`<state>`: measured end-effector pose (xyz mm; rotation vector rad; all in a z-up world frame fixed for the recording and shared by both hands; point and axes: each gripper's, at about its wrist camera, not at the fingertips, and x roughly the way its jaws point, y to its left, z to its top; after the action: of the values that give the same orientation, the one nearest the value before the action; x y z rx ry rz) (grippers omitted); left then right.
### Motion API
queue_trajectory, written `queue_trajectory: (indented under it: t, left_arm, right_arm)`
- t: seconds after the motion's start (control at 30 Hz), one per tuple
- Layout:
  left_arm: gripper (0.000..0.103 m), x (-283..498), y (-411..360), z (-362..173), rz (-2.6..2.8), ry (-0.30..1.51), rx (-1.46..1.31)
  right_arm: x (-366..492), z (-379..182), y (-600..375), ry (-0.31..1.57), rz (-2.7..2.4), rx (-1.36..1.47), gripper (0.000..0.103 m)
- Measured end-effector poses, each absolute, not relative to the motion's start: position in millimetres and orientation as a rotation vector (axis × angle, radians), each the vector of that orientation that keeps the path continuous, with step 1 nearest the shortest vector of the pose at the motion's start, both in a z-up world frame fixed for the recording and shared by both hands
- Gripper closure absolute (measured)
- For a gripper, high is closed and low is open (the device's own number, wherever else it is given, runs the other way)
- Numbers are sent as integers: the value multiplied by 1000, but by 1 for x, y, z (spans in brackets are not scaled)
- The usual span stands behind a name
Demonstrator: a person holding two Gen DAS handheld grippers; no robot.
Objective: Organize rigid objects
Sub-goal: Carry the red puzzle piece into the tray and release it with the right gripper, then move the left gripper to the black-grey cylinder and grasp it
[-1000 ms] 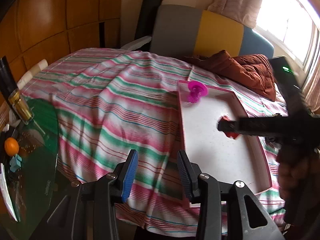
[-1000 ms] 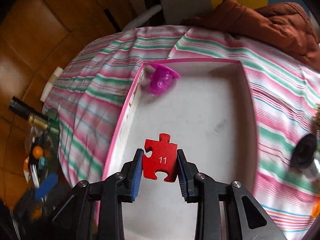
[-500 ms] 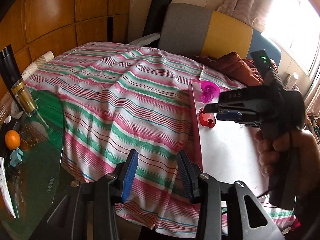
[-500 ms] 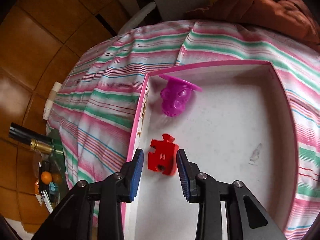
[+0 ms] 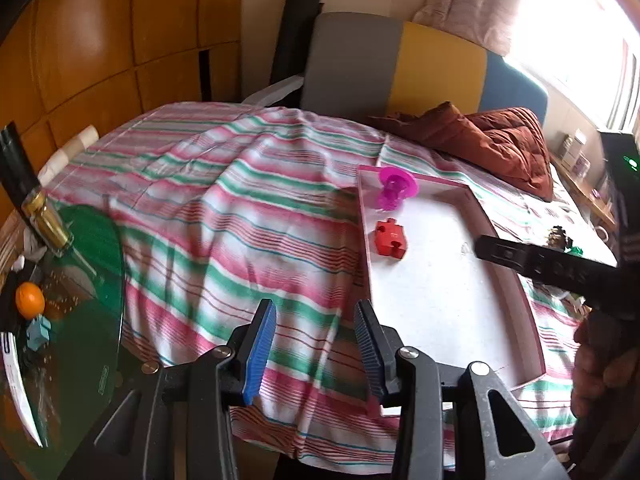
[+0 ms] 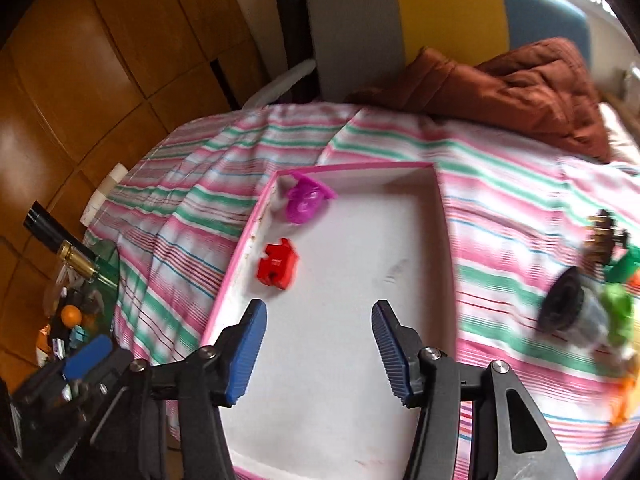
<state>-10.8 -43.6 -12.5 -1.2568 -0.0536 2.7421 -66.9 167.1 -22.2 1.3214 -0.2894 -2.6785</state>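
Observation:
A red puzzle piece [image 6: 278, 266] lies flat in the white tray with a pink rim [image 6: 236, 264], close to its left wall. A pink plastic toy [image 6: 306, 200] rests in the tray's far left corner. My right gripper [image 6: 318, 312] hovers over the tray's near part; its jaws are opening and hold nothing, with the piece ahead and to the left. In the left wrist view the piece [image 5: 390, 239], the toy [image 5: 394, 188] and the tray [image 5: 432, 300] lie to the right. My left gripper [image 5: 314, 348] stands open and empty over the striped cloth, left of the tray.
Loose items lie on the cloth right of the tray: a black-capped jar [image 6: 568, 312], green and orange pieces, a brown toy [image 6: 604, 236]. A brown jacket [image 5: 500, 144] sits at the back. At the left, a green glass table [image 5: 92, 280] holds an orange [image 5: 30, 300] and a bottle [image 5: 40, 216].
My right gripper let go of the red puzzle piece, which now lies in the tray, then drew back and up with its jaws wider. The left gripper stayed put.

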Motion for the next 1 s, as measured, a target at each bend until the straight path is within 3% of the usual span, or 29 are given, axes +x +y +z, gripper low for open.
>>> queue_trajectory:
  t: [1.0]
  left_arm:
    - [62,-5,70,-4,2500,178,-1174]
  right_arm:
    - [48,5,376,-530,-3159,1260,39]
